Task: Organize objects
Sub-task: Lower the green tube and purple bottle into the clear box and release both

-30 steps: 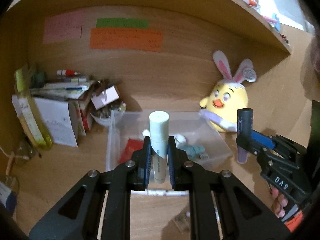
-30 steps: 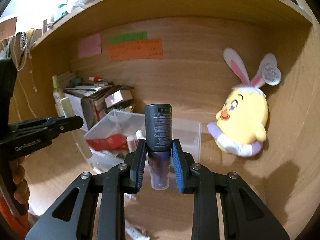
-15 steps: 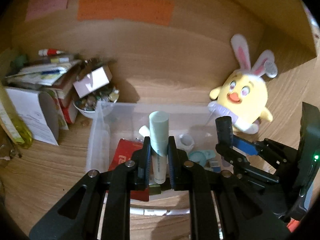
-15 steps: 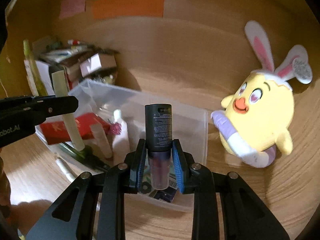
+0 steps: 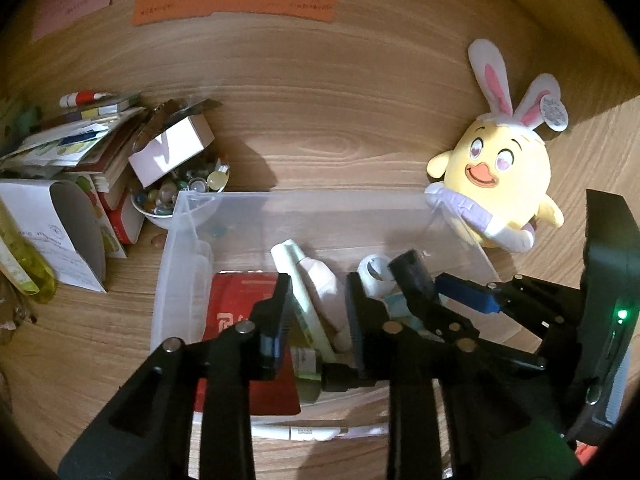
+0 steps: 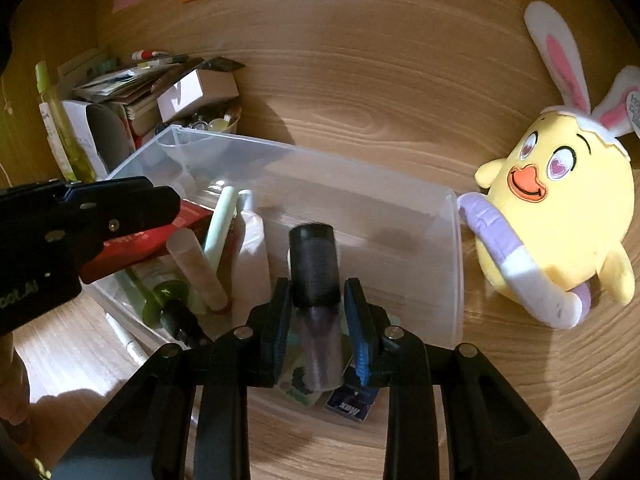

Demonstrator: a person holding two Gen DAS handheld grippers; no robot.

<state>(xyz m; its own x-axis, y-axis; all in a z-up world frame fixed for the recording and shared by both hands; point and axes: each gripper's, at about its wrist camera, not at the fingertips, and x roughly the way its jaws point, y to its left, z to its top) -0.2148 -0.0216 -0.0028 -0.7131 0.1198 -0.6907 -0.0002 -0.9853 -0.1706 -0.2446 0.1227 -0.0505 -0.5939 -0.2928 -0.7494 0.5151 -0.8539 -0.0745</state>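
Fingers of the left gripper (image 5: 318,316) are spreading over the clear bin (image 5: 176,248); the pale green tube (image 5: 298,300) lies loose between them inside it. Right gripper (image 6: 316,314) fingers, easing apart, still flank the dark-capped bottle (image 6: 314,276) above the bin. Beyond sits a yellow plush chick (image 6: 560,232).

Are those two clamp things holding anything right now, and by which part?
Right hand-held gripper: dark-capped bottle, by its clear lower body, jaws starting to open. Left hand-held gripper: nothing; jaws opening, mint tube lying loose between them.
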